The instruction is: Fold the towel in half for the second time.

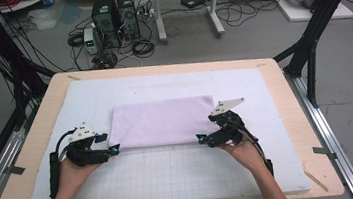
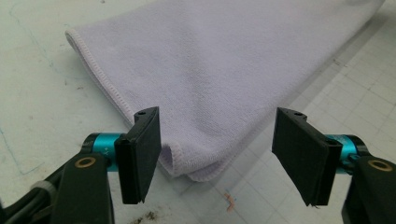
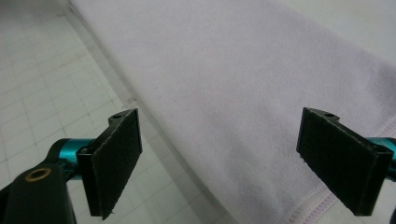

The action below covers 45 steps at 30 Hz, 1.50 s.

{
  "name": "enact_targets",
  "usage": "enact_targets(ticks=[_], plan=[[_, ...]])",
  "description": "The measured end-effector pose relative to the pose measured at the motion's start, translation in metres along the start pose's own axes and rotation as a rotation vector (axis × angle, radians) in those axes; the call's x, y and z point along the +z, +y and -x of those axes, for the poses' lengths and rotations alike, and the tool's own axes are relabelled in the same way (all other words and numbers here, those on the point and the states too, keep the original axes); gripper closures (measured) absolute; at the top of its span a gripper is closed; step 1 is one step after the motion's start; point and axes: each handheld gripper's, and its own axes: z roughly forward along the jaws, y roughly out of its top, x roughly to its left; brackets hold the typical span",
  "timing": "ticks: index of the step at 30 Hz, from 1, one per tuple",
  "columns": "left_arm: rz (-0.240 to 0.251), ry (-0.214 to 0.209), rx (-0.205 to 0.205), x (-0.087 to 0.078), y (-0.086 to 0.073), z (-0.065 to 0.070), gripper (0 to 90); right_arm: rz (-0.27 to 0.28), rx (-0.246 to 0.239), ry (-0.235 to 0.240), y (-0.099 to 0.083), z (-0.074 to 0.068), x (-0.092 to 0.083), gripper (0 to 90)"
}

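folded once already, by the look of it: pale lilac microfibre towel (image 1: 162,123) lying as a wide, flat rectangle across the middle of the white gridded foam mat (image 1: 173,175), itself spread over the light wooden table (image 1: 42,130). near long edge of the cloth looks like the fold, stitched hems running along the short ends; corners roughly matched, no big wrinkles. probably left to do: another fold, end over end, or a last smoothing; cannot tell which from here.

forearms coming in from the bottom of the high view, hands spread wide, one at each near corner of the cloth, wrists low and turned inward so both tools point toward each other along the near edge.

left gripper (image 1: 113,149) just beside the near left corner, jaws standing well apart and gripping nothing; in the left gripper view (image 2: 217,154) the rounded folded corner sits on the mat between and just beyond the black pads (image 2: 144,149), untouched.

right gripper (image 1: 201,139) at the near right corner, jaws wide too; in the right gripper view (image 3: 219,158) both pads (image 3: 341,158) held clear above the cloth, hem stitching under the one nearer the end, nothing pinched.
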Motion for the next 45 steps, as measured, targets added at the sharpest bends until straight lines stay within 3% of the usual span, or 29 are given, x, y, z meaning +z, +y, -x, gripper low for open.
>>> enact_targets(ticks=[15, 24, 45], plan=[[0.03, 0.001, 0.018, -0.011, 0.001, 0.01, 31.0, 0.056, 0.04, -0.01, -0.03, 0.001, -0.03, 12.6], [0.025, 0.011, -0.006, -0.02, -0.018, 0.007, 30.6, 0.079, 0.063, -0.023, -0.047, 0.0, -0.04, 12.5], [0.058, 0.047, 0.018, -0.045, -0.043, 0.018, 29.6, 0.106, 0.077, -0.053, -0.074, -0.013, -0.06, 12.4]])
